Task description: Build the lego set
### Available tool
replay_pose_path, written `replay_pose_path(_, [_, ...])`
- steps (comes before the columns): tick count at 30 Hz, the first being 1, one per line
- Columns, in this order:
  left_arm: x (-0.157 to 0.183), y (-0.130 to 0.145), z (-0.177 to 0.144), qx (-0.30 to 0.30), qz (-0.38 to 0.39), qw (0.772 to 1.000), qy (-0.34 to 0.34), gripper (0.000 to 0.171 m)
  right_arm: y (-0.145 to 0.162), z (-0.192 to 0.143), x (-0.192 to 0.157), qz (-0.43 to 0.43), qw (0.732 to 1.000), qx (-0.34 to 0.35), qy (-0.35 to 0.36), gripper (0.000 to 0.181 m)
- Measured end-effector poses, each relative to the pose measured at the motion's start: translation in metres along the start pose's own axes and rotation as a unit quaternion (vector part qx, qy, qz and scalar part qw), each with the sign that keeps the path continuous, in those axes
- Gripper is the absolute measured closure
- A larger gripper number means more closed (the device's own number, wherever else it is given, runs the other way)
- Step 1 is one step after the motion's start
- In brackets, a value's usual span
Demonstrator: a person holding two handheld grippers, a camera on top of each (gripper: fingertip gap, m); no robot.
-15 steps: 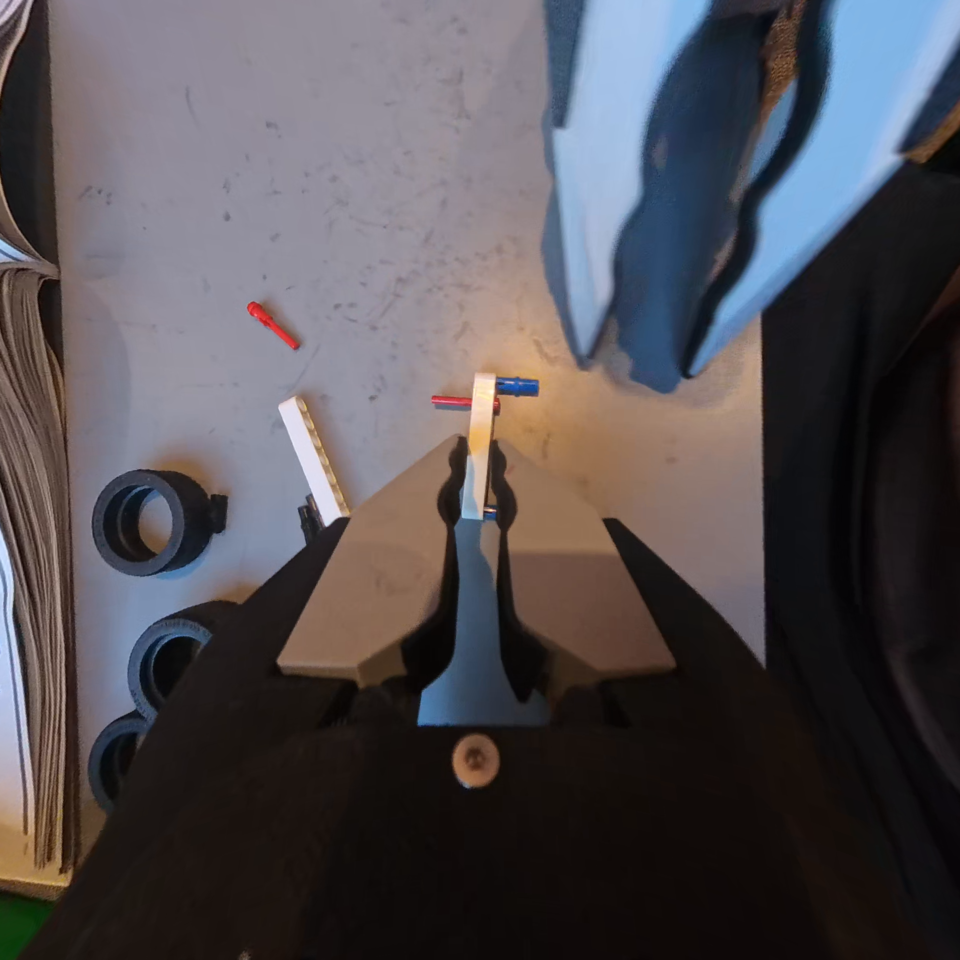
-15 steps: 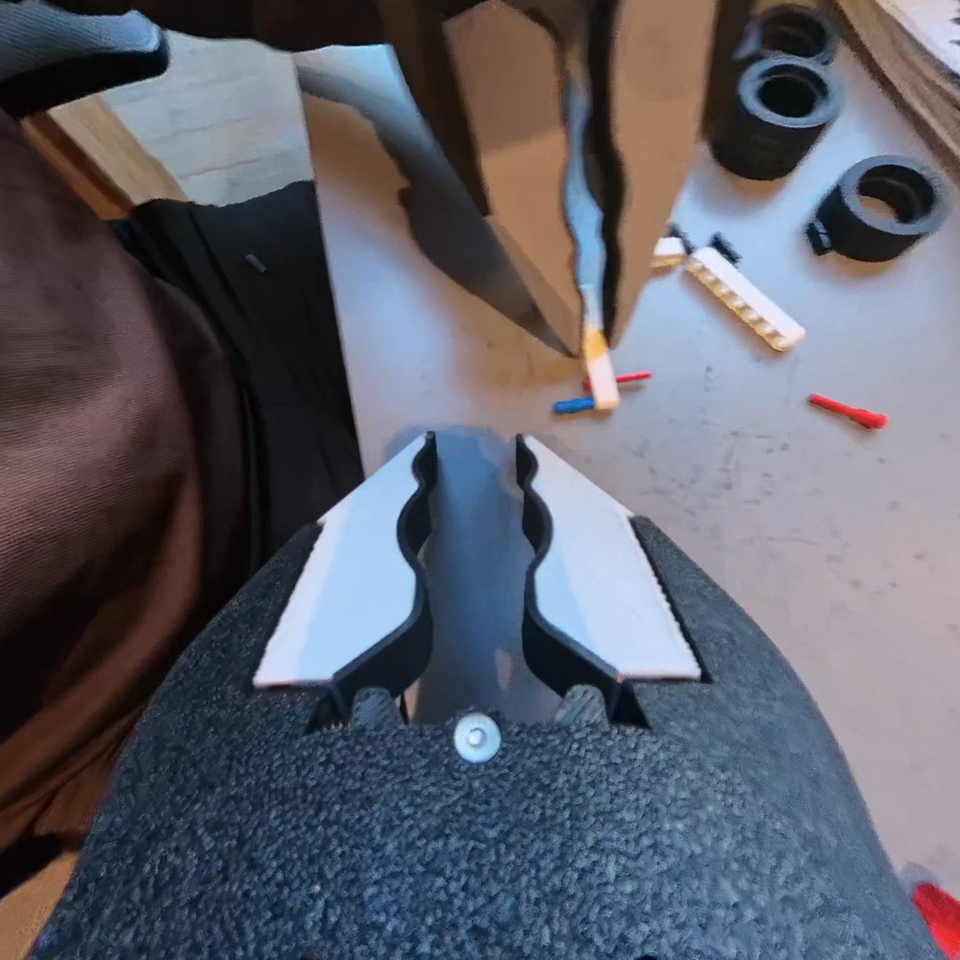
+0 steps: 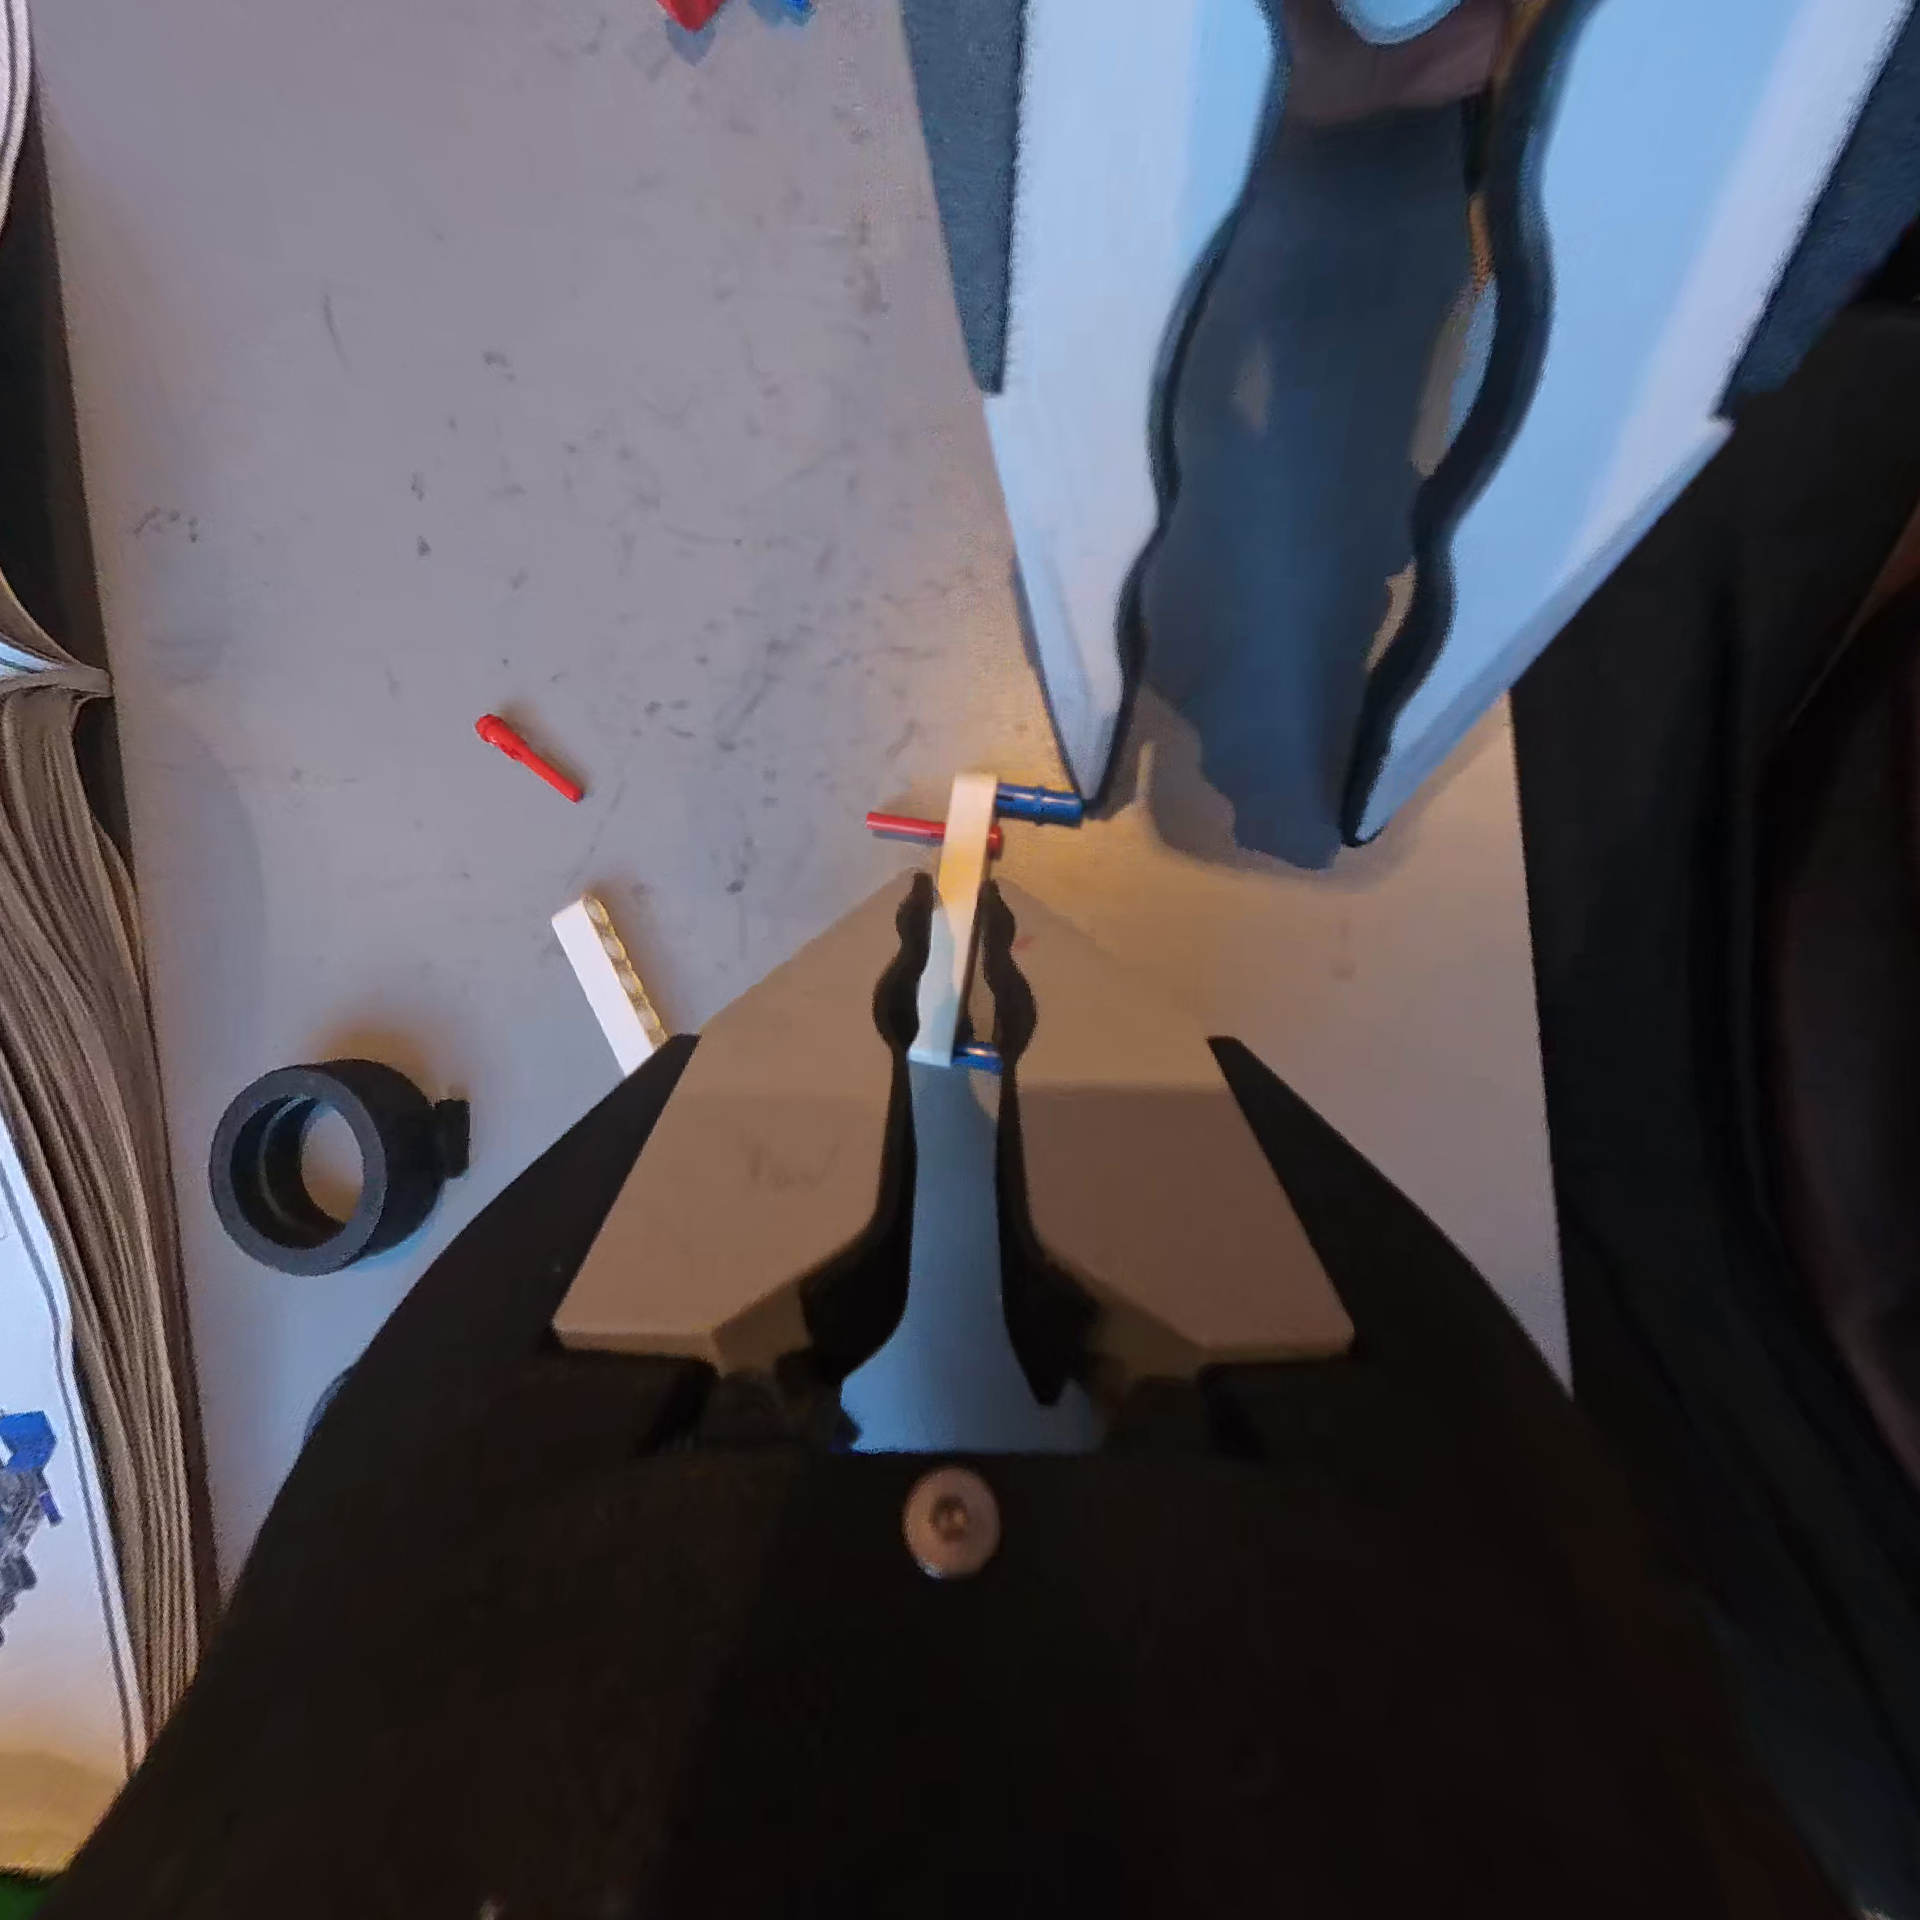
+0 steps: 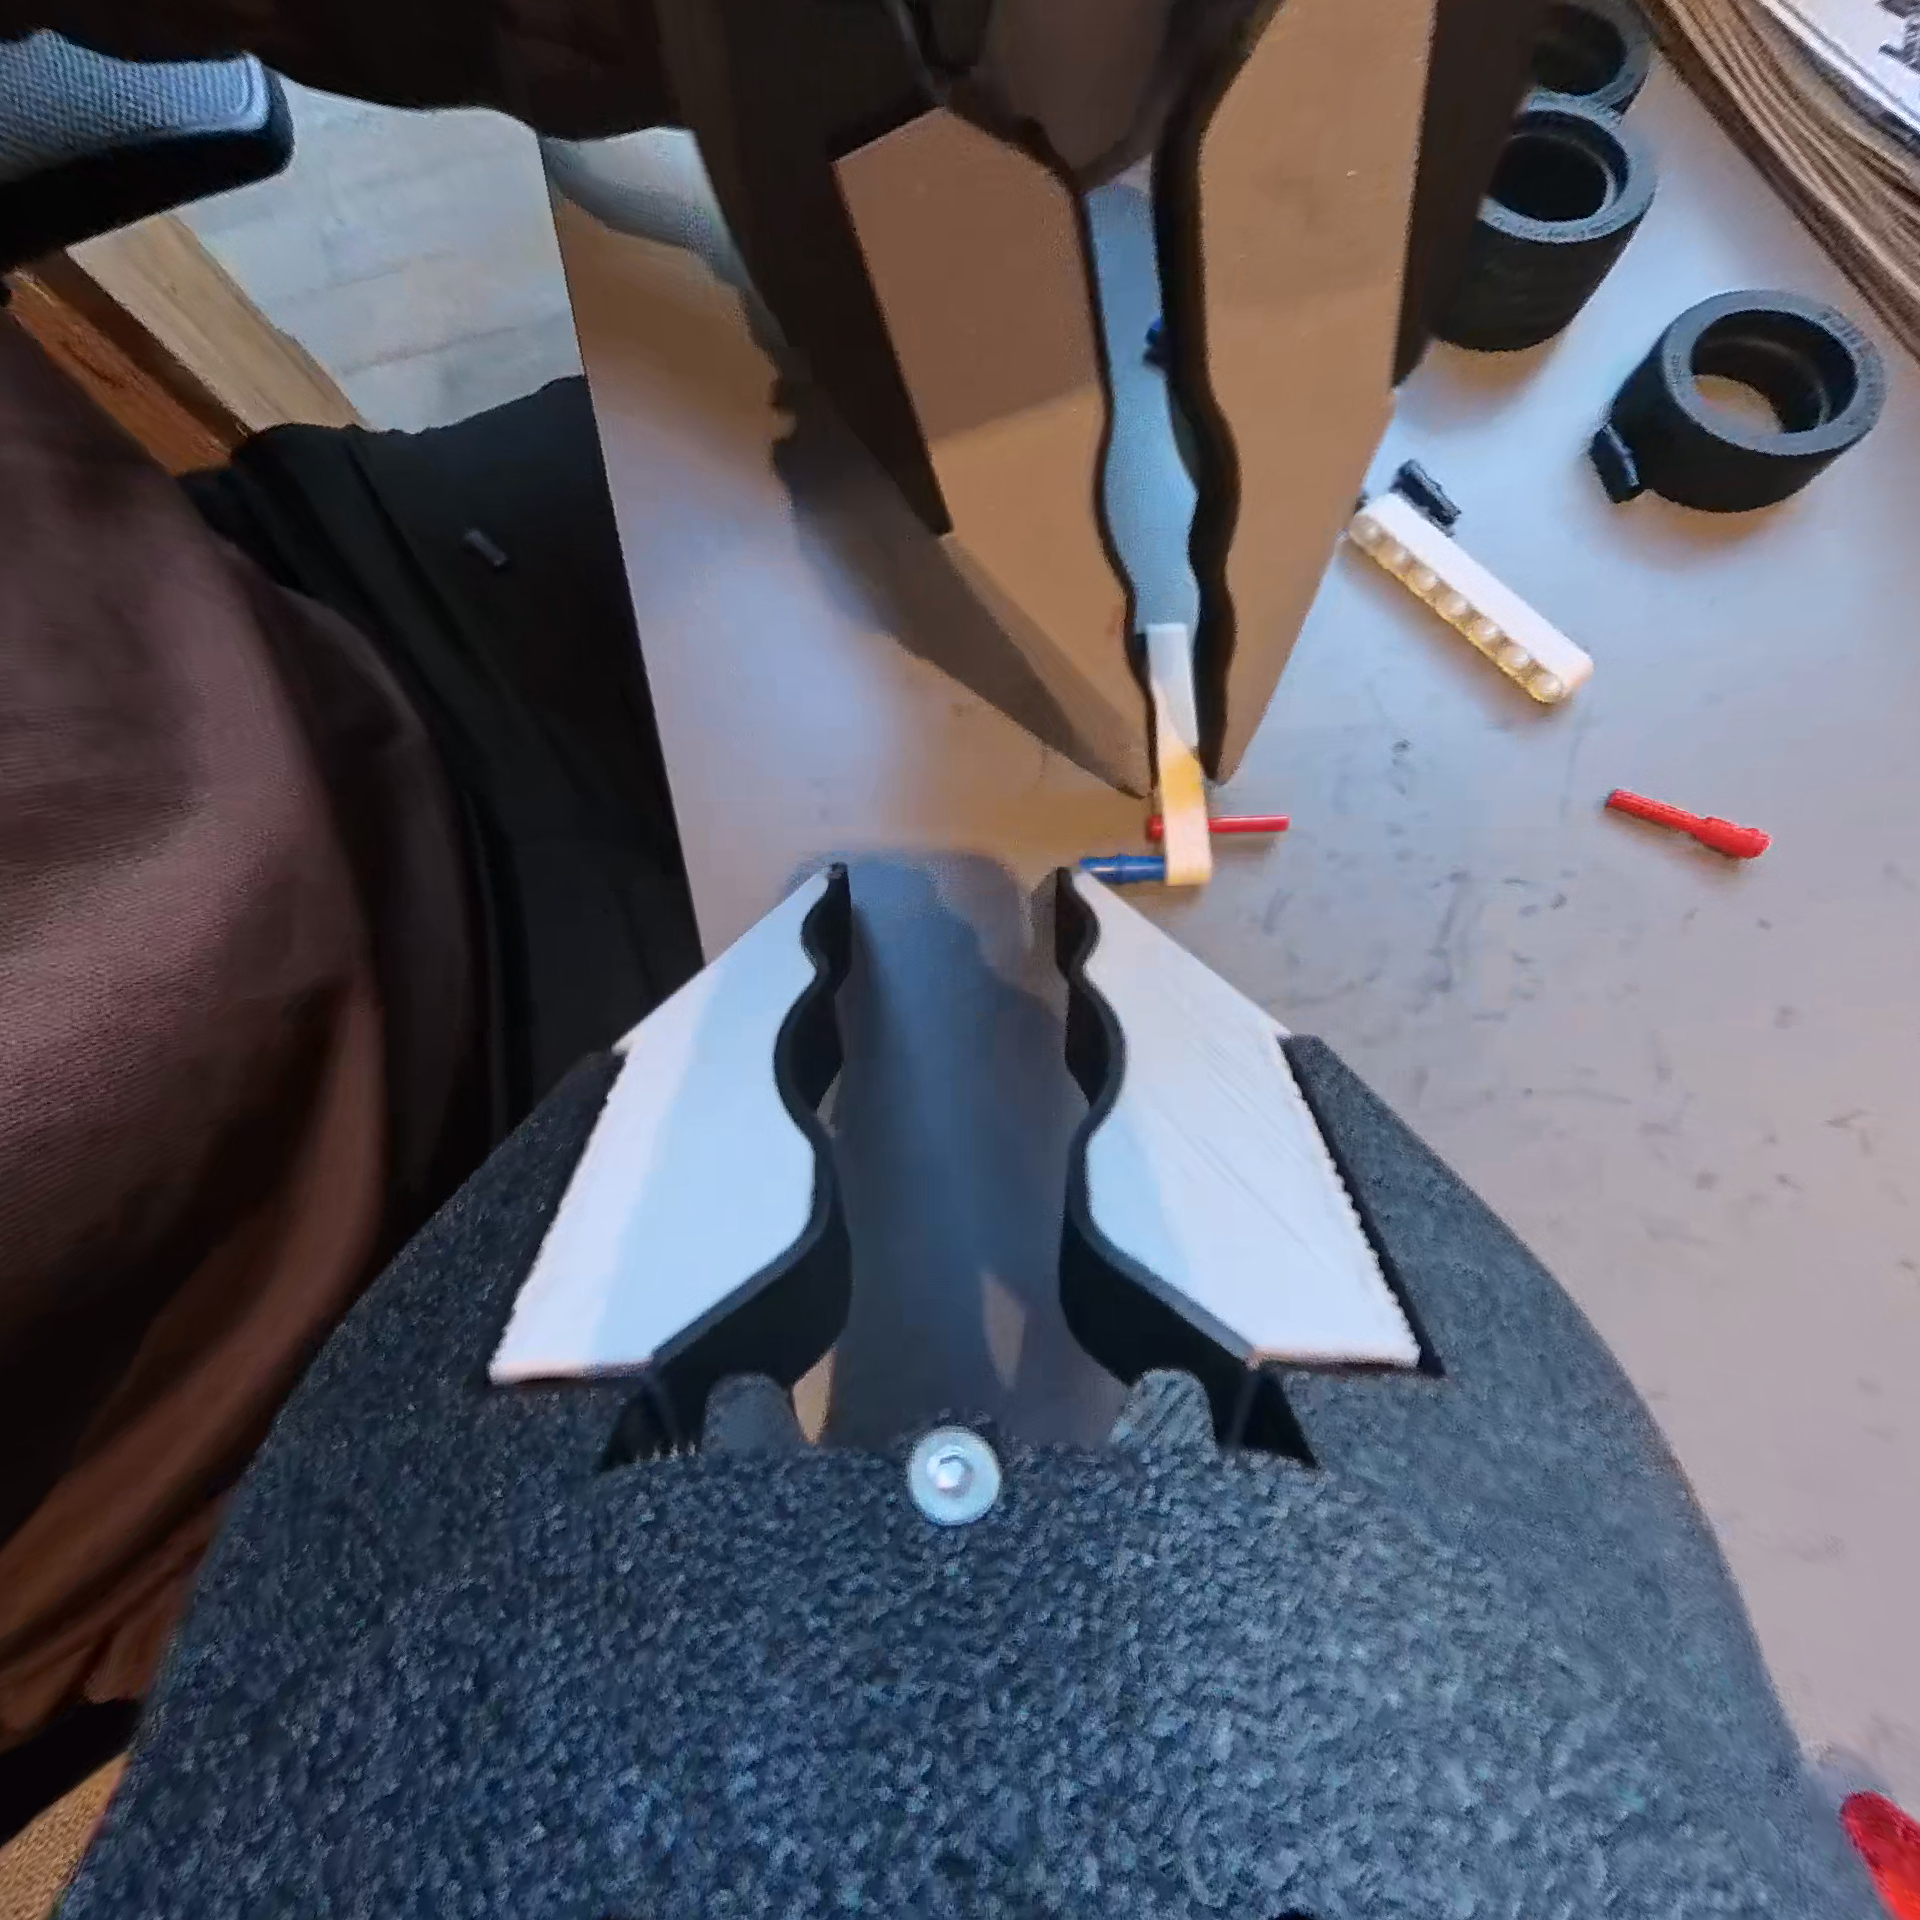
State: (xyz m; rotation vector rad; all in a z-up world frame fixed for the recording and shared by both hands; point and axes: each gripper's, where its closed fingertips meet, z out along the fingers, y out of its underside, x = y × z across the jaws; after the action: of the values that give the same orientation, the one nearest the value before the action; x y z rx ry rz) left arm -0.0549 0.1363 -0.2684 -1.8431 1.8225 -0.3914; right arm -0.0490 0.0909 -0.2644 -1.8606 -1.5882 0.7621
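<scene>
Above the scuffed grey tabletop, the left gripper clamps a slim white plastic beam carrying a red pin and a ridged blue pin. The right gripper, fingers apart and empty, has moved closer, one tip nearly touching the blue pin.

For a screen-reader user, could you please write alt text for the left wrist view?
The left gripper is shut on a white beam carrying a red pin and a blue pin, while the open right gripper nears the blue pin. A loose red pin, another white beam and a black tyre lie on the grey table.
</scene>
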Motion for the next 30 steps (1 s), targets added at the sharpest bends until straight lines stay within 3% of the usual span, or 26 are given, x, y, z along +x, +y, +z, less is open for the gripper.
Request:
replay_pose_path(5, [-0.004,-0.003,0.001,0.011,0.002,1.0,-0.009,0.166,0.001,0.001,-0.002,-0.011,1.0,-0.004,0.001,0.142])
replay_pose_path(9, [-0.01,-0.006,-0.017,0.037,0.002,0.999,-0.017,0.163,0.001,-0.003,0.003,0.0,1.0,0.004,0.005,0.143])
replay_pose_path(16, [-0.02,0.006,-0.049,0.069,-0.122,0.99,-0.032,0.159,0.002,-0.008,0.022,0.037,0.999,0.014,0.035,0.138])
replay_pose_path(23, [0.0,0.028,-0.035,0.039,-0.184,0.982,-0.015,0.156,-0.004,0.001,0.029,0.043,0.999,0.009,0.027,0.126])
replay_pose_path(30, [-0.008,0.035,-0.022,0.026,-0.203,0.978,-0.038,0.16,-0.004,0.005,0.011,0.008,1.0,-0.004,0.009,0.134])
